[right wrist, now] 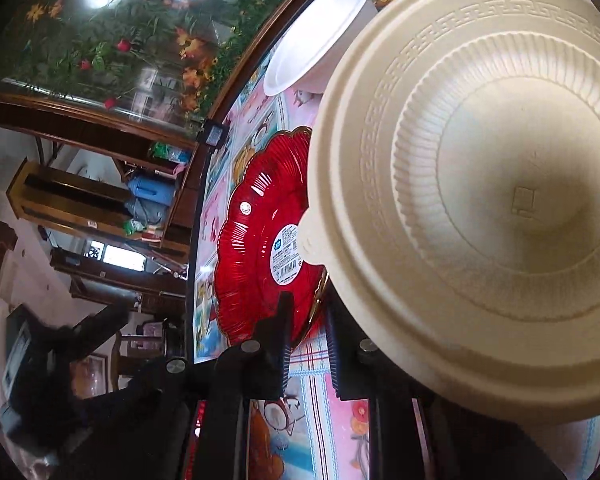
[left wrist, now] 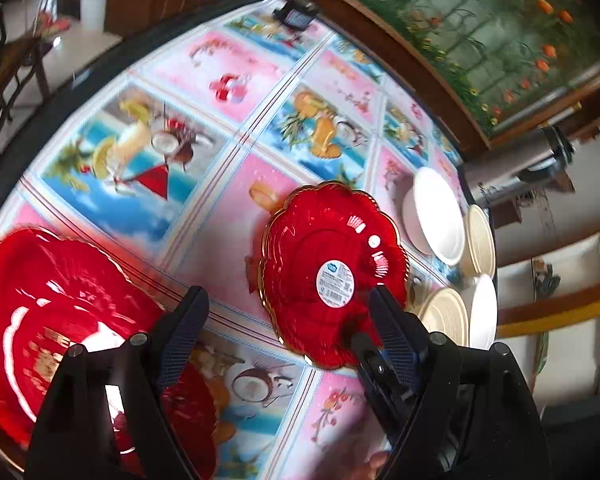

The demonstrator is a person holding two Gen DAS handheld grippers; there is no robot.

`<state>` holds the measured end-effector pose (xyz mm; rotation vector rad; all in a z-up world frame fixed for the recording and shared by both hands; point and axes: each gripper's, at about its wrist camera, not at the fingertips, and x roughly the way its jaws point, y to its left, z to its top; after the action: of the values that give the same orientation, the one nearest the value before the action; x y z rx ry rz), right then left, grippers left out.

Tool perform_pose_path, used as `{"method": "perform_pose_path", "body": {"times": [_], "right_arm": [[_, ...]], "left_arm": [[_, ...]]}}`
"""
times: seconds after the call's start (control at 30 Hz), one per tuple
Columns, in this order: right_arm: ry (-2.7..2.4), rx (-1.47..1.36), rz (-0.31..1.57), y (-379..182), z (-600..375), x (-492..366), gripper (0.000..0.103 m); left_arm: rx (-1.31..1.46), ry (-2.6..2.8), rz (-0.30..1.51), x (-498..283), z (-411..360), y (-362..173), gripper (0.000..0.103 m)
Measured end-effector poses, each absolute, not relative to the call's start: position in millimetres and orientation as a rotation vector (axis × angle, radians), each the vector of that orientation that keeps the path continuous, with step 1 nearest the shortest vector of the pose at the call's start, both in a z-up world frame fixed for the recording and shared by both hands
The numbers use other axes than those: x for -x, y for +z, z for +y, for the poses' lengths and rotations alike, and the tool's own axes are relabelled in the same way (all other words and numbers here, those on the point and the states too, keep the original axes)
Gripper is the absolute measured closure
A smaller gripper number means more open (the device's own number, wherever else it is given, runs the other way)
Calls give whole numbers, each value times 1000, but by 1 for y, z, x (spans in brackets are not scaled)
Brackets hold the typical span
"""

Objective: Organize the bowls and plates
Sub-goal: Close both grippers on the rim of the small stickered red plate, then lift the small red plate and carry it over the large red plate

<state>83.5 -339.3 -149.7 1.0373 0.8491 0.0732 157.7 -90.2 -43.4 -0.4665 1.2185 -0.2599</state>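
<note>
A red scalloped plate with a white label lies on the picture-print tablecloth; it also shows in the right wrist view. My left gripper is open and empty above the table, between that plate and a second red plate at the lower left. White and cream bowls stand at the table's right edge. My right gripper is shut on the red plate's near rim. A big cream bowl fills the right of that view, close to the lens.
A white bowl sits farther along the table. A small black device stands at the far table edge. A wooden-framed floral panel runs behind the table. A white bucket and chairs stand on the floor beyond.
</note>
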Motion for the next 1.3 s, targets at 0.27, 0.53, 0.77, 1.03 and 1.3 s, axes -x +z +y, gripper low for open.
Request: {"method": "perform_pose_path", "body": {"times": [0.27,0.53,0.77,1.03,1.3], "right_arm": [[92,-1069,866,-153,-343,-81,89],[96,-1082,869,-155,-343,-80,89],[79,-1089,859,-154,-345,-78,89],[71,-1091,850,-154,-346,-77,88],[85,-1083,836,-152,-343,-74,87]], "left_arm": [[436,-247,1224,-164,-117,-60,21],[338,-217,1178,-163,-126,-66,56],[310,-192,1161,-165,-119,-69,92],[281,-178,1132,-160,-120,-70,100],[299,-183,1102,-155,-113,-62,100]]}}
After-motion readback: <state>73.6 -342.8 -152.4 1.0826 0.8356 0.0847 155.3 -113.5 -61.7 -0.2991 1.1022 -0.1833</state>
